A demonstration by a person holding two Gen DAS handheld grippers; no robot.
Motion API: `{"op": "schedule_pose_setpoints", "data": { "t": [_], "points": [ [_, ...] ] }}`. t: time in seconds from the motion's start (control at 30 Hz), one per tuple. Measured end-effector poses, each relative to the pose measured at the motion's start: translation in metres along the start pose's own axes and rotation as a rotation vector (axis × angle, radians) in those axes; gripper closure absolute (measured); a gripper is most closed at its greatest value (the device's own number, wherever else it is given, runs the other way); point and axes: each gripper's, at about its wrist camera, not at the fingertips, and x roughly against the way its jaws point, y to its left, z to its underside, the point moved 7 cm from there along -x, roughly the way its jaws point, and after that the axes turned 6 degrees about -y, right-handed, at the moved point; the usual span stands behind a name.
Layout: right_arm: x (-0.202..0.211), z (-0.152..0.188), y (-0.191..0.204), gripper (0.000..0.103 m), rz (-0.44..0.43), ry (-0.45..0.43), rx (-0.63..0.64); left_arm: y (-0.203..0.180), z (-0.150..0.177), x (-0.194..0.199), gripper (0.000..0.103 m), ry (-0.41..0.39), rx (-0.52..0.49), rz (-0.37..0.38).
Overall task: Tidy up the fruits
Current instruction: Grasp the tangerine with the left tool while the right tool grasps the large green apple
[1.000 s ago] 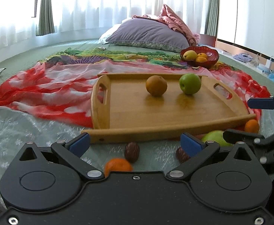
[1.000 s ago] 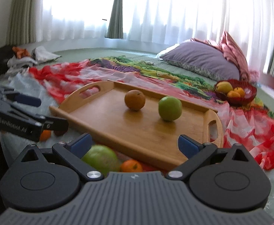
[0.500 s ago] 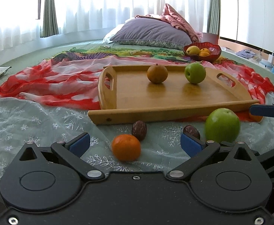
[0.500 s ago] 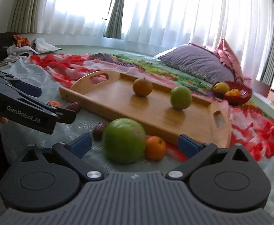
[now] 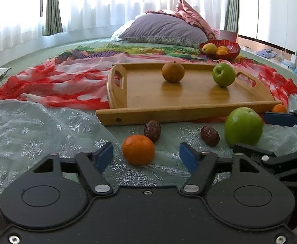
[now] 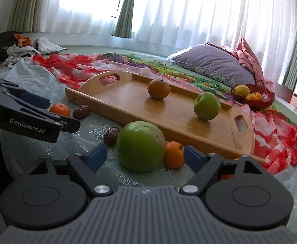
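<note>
Currently both jaws have just been closing, neither touching fruit: left gripper (image 5: 146,155) brackets the tangerine (image 5: 138,149) lower centre; right gripper (image 6: 145,157) the large green apple (image 6: 140,146). Advise centring pads before squeezing.

green apple (image 5: 243,127) and orange tangerine (image 5: 138,149) on snowflake-patterned pale lace (image 5: 36,134); tan tray (image 5: 189,95), red-white cloth (image 5: 63,83).

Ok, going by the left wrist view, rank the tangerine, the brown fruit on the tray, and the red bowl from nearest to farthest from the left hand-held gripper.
1. Tangerine: on the lace cloth, between the open jaws of the left hand-held gripper, which have just been closing and do not touch it.
2. Brown fruit: on the wooden tray, toward its far side.
3. Red bowl: beyond the tray, to the right.
</note>
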Motion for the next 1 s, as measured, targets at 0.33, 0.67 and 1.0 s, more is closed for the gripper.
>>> {"op": "schedule_pose_setpoints", "data": {
  "t": [0.33, 0.67, 1.0],
  "points": [
    [-0.002, -0.001, 0.003, 0.026, 0.018, -0.005, 0.004, 0.004, 0.000, -0.001, 0.061, -0.003, 0.019, -0.007],
    [-0.007, 0.000, 0.008, 0.027, 0.022, -0.004, 0.031, 0.006, 0.001, -0.002, 0.070, -0.006, 0.013, -0.021],
    [-0.014, -0.002, 0.012, 0.030, 0.024, -0.007, 0.059, 0.006, 0.006, -0.009, 0.070, -0.014, -0.014, -0.032]
  ]
}}
